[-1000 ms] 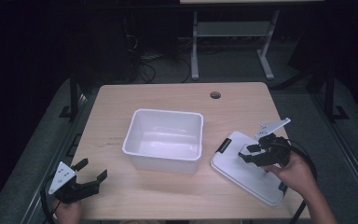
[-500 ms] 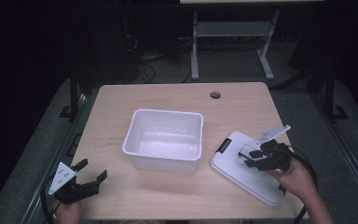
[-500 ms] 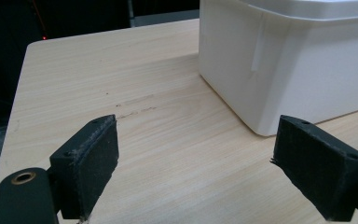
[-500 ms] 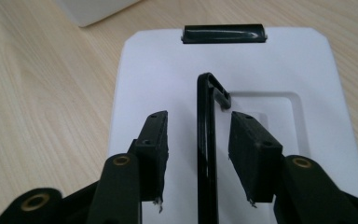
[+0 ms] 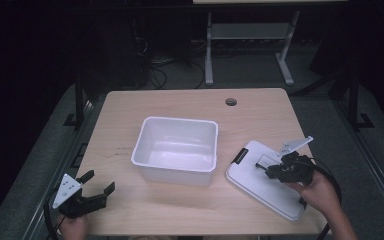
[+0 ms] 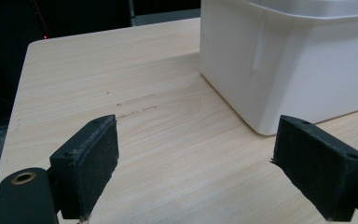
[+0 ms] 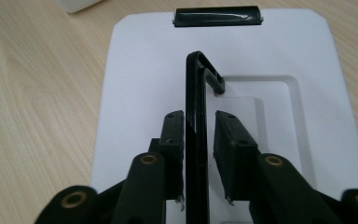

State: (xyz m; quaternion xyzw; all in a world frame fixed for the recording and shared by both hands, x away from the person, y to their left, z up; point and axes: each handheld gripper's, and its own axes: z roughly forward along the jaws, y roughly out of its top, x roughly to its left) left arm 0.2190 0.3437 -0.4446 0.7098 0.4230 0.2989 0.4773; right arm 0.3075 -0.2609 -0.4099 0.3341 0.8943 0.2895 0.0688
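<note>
Two grippers over a light wood table (image 5: 180, 105). Left gripper (image 5: 98, 189) sits at the near-left corner, held by a hand (image 5: 73, 227) at the table edge; its jaws are spread wide with nothing between them, pads (image 6: 89, 163) just above bare tabletop in the left gripper view. White plastic bin (image 5: 177, 150), empty, stands upright mid-table, ahead and right of that gripper, apart from it; its near corner (image 6: 261, 70) shows in the left gripper view.

White lid (image 5: 265, 182) lies flat on the table right of the bin, near but not touching, skewed to the table edges. Black clip latch (image 7: 218, 15) on its far short edge. Black hinged handle (image 7: 196, 116) stands up edge-on from the lid's recessed centre panel.

Right gripper (image 7: 199, 135), held by the right hand (image 5: 320, 192), is low over the lid with the handle between its jaws. Jaws are narrowly parted: left pad (image 7: 173, 140) touches the handle, the right one shows a slim gap, so no firm clamp. Round cable hole (image 5: 231, 102) at the table's far edge.
</note>
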